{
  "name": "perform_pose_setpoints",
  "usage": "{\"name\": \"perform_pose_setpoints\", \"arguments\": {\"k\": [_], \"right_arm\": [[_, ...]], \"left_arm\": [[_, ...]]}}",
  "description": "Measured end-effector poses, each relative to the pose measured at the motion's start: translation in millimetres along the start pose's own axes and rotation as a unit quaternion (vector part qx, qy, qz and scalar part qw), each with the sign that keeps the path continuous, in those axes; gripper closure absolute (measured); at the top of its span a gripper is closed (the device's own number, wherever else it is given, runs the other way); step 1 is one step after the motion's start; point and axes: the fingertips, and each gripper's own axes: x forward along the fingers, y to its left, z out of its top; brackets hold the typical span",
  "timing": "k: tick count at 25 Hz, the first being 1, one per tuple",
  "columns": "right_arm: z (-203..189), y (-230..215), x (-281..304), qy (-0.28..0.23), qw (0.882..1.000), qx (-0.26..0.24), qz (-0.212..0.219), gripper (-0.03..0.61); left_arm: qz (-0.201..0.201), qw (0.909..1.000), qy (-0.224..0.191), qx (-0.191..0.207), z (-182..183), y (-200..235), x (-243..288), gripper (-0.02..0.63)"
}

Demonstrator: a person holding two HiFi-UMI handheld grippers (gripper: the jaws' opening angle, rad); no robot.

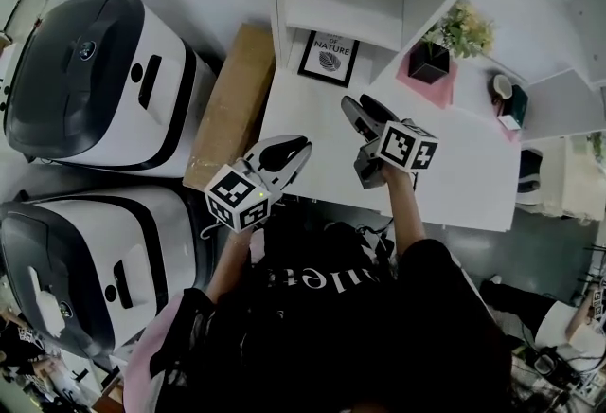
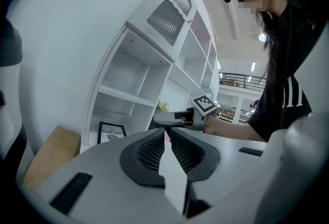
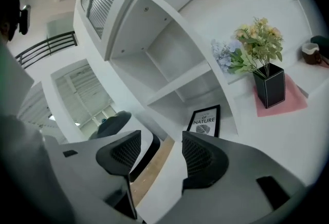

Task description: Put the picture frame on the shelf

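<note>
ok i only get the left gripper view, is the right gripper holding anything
Observer: No. In the right gripper view, the right gripper has its jaws wide apart with nothing between them.
Operator: whats the green bit past the shelf
Observer: Flowers in a black pot that stands on a pink mat.
Operator: how close are we to the frame
Observer: In the head view both grippers are over the white table. Neither touches the picture frame. The left gripper is farther from it.
</note>
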Motion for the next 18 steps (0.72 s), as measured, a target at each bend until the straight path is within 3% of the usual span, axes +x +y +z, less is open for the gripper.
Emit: {"name": "perform_pose_setpoints", "arguments": {"k": [7,18], "right_arm": [[-14.7,19.8,-75.5,-0.006,0.999,-0.007,0.039,0.304],[-52.9,21.5,-180.3,0.015,0.996,-0.001,0.090,0.305]], "left_arm": [[0.012,0.9999,-0.004,0.007,-4.1,-45.4,12.0,0.565],[0.064,0.9976,-0.025,0.014,-21.3,-125.3,17.8,0.565]]}}
